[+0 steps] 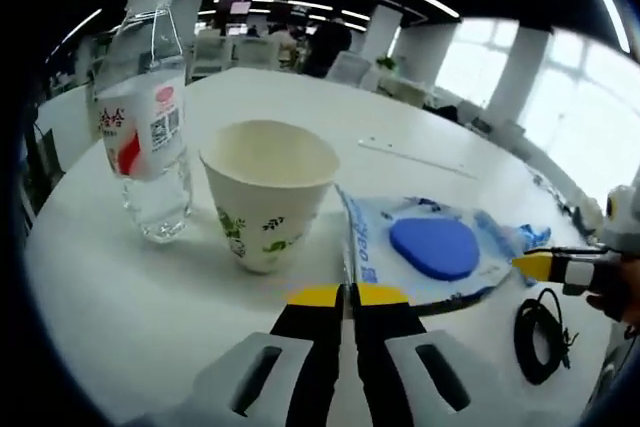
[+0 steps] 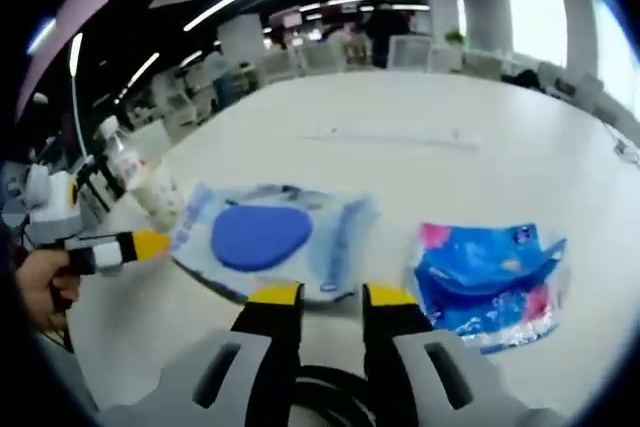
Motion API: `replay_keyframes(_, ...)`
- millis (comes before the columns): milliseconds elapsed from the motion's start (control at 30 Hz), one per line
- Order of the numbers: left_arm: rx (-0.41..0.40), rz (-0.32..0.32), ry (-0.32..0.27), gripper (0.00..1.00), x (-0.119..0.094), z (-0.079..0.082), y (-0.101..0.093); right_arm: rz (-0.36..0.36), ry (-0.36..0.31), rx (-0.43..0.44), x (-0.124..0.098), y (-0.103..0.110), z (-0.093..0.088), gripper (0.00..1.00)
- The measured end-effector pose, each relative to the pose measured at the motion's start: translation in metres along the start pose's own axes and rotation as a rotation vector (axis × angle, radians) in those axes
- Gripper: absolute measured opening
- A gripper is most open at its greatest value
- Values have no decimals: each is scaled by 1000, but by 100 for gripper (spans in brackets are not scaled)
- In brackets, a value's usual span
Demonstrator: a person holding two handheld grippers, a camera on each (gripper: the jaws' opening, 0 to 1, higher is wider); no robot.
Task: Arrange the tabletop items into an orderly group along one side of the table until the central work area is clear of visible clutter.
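Observation:
A wet-wipes pack (image 1: 430, 247) with a blue oval lid lies flat on the white round table (image 1: 120, 297). My left gripper (image 1: 348, 295) is shut, its yellow tips pinched together on the pack's near corner. The paper cup (image 1: 268, 192) stands just beyond, and a clear water bottle (image 1: 145, 117) with a red-and-white label stands upright left of it. In the right gripper view my right gripper (image 2: 333, 295) is open, its tips either side of the wipes pack's (image 2: 265, 237) near edge. A blue snack packet (image 2: 490, 282) lies to its right.
A coiled black cable (image 1: 540, 332) lies near the table edge, and the same cable (image 2: 320, 392) sits under my right gripper's jaws. A hand (image 2: 40, 287) holds the left gripper. Chairs, desks and windows ring the table. The table's far half (image 2: 420, 117) is bare apart from a thin strip.

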State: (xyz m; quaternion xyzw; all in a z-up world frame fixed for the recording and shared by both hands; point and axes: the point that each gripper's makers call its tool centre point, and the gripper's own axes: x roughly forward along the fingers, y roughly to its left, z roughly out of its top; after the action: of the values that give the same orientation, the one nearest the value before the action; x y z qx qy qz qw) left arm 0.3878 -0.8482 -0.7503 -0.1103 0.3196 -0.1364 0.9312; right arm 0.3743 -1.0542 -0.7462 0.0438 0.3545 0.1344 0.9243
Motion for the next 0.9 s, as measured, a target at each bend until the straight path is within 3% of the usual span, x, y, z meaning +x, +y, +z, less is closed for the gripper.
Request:
replay_keyframes(167, 31, -2, -1, 1, 2, 1, 0, -9, -5, 33, -4, -4, -2, 5)
replay_keyframes(333, 32, -7, -1, 1, 2, 2, -1, 10, -8, 69, -9, -1, -4, 1)
replay_keyframes(533, 26, -5, 7, 1, 0, 1, -1, 26, 7, 89, -15, 4, -9, 1)
replay_keyframes(900, 49, -8, 14, 1, -2, -1, 0, 21, 1, 48, -17, 5, -8, 5)
